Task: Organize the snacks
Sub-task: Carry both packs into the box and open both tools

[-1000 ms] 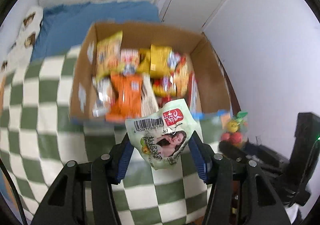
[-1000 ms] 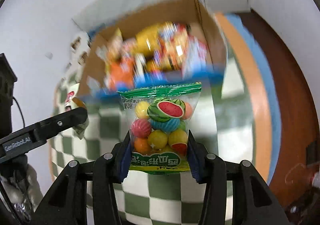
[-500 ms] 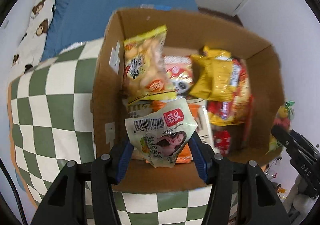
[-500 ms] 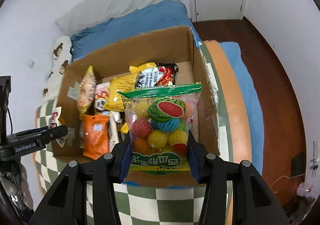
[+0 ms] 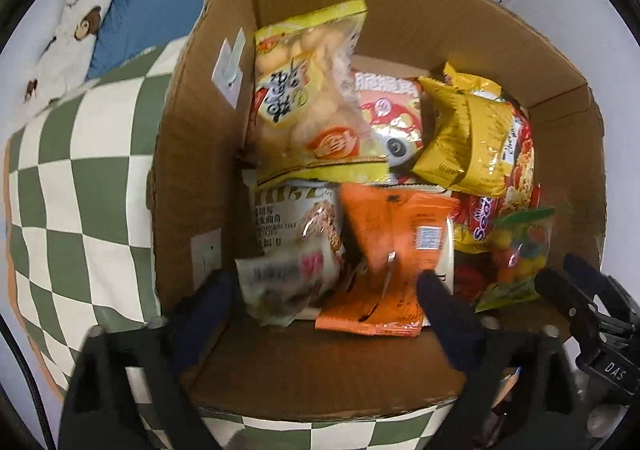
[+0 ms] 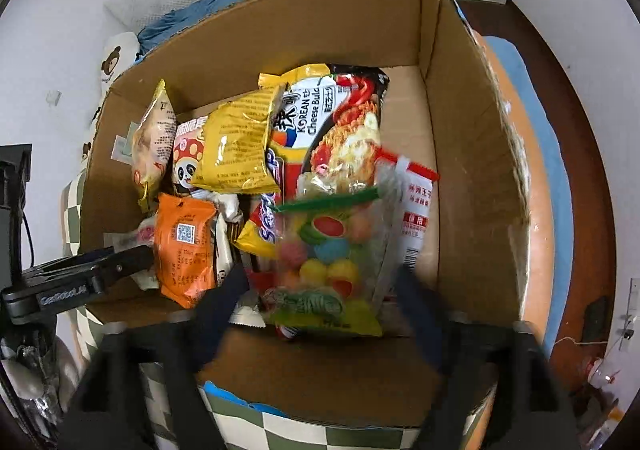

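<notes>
A cardboard box (image 5: 192, 154) (image 6: 472, 130) holds several snack packets. My left gripper (image 5: 328, 290) is open over the box's near left corner; the white and green packet (image 5: 288, 282) it carried is blurred between the spread fingers, free of both. My right gripper (image 6: 320, 286) is open over the near right part; the clear bag of coloured candy balls (image 6: 328, 254) (image 5: 516, 250) is blurred between its spread fingers, over the other snacks. An orange packet (image 5: 396, 250) (image 6: 184, 246) lies at the near middle.
The box stands on a green and white checked cloth (image 5: 72, 178). A blue bed cover (image 5: 160, 2) and a bear-print pillow (image 5: 72, 18) lie behind. A wooden floor (image 6: 580, 98) is to the right. The other gripper shows in each view (image 5: 592, 310) (image 6: 80, 282).
Both grippers moved forward over the box and opened. The white-green packet and the candy bag have left the fingers and are dropping into the box.
</notes>
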A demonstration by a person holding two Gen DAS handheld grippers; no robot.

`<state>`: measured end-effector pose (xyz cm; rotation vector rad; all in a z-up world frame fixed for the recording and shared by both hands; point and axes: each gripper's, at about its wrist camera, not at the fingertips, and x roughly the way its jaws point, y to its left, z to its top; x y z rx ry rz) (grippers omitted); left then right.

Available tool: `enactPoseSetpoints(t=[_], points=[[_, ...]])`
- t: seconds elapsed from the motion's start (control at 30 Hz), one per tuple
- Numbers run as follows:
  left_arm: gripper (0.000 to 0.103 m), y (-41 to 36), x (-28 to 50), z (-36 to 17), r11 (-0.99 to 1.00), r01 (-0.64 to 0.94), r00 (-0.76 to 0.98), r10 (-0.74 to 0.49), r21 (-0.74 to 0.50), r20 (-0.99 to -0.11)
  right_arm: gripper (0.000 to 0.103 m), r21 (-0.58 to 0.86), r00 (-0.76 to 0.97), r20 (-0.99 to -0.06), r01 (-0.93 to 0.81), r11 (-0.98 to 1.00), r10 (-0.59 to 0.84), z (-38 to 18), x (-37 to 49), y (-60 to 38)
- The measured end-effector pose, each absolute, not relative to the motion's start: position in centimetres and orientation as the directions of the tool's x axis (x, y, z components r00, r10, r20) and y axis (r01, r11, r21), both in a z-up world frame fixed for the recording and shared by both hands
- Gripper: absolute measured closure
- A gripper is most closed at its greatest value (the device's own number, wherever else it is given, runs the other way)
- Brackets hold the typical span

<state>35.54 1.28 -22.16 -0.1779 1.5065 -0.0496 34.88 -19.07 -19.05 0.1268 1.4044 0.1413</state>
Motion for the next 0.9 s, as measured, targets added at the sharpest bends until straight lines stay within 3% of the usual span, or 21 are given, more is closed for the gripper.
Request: enactPoseSetpoints(t=[0.43,0.9], points=[[0.006,-1.1,34.3,-19.5,0.993,-0.039,0.176,-0.102,-0.11,-0.979,0.006,0.053,0.234,-0.97,-0.053,0.997,0.064,-17.0,33.8,-19.1],[0.006,-1.4,29.9,-14.7,0.998,-0.024,0.349,-0.052,-0.065,-0.936,0.006,0.045,0.37,-0.928,-0.019,0.999,0.049,-13.4,29.9,-20.8]])
